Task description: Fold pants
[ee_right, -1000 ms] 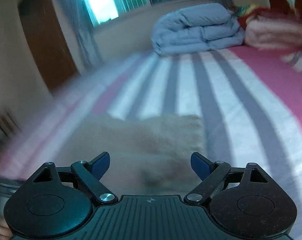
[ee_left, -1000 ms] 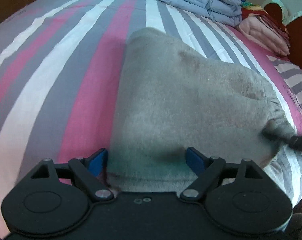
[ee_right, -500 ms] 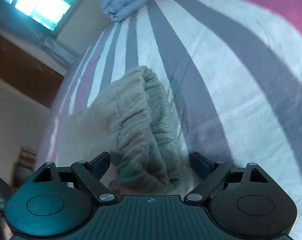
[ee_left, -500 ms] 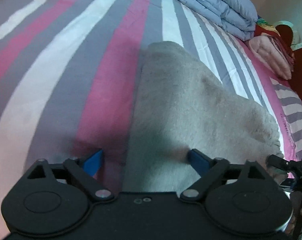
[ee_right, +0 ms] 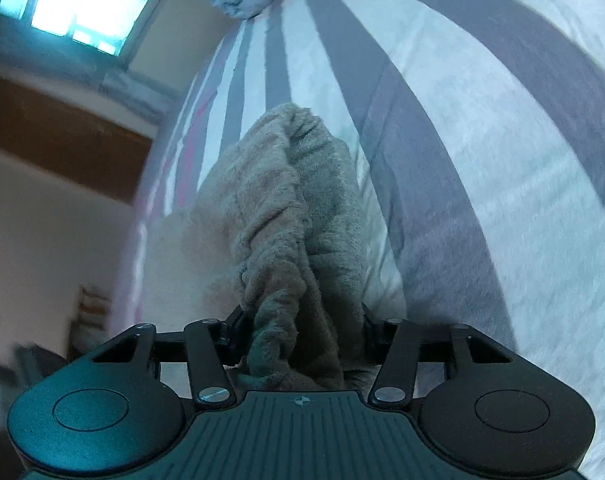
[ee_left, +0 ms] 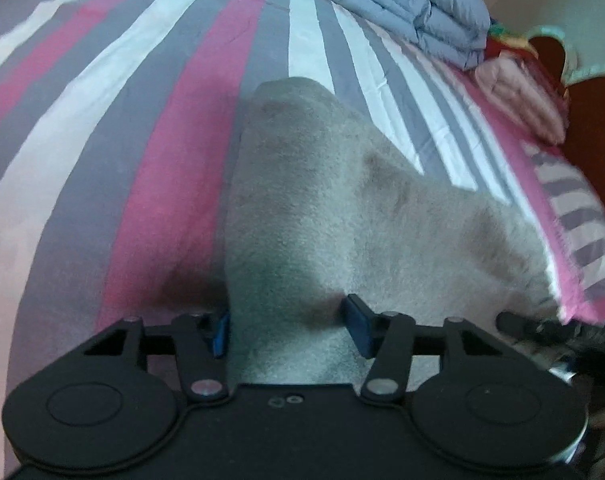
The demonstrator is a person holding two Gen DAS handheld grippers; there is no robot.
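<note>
The grey fleece pants lie on the striped bedsheet, spread flat across its pink, grey and white bands toward the near edge of the bed. Beyond the pants, at the far end of the bed, sits a folded blue-grey duvet, and just beside that a folded pink blanket lies against the dark red headboard.

The left gripper is down at the near edge of the pants, its jaws closing with a fold of the fleece between the blue pads. The left pad sits right at the cloth's edge and the right pad presses into the pile, so it looks to be grasping the fabric.

The right gripper is at the waistband, the gathered elastic end of the pants. Its jaws are closing too, and the bunched, ribbed cloth fills the gap between them, touching both sides. In the left wrist view that right gripper shows as a dark tip at the pants' right corner. Off past the bed, a bright window and a brown wooden door show.
</note>
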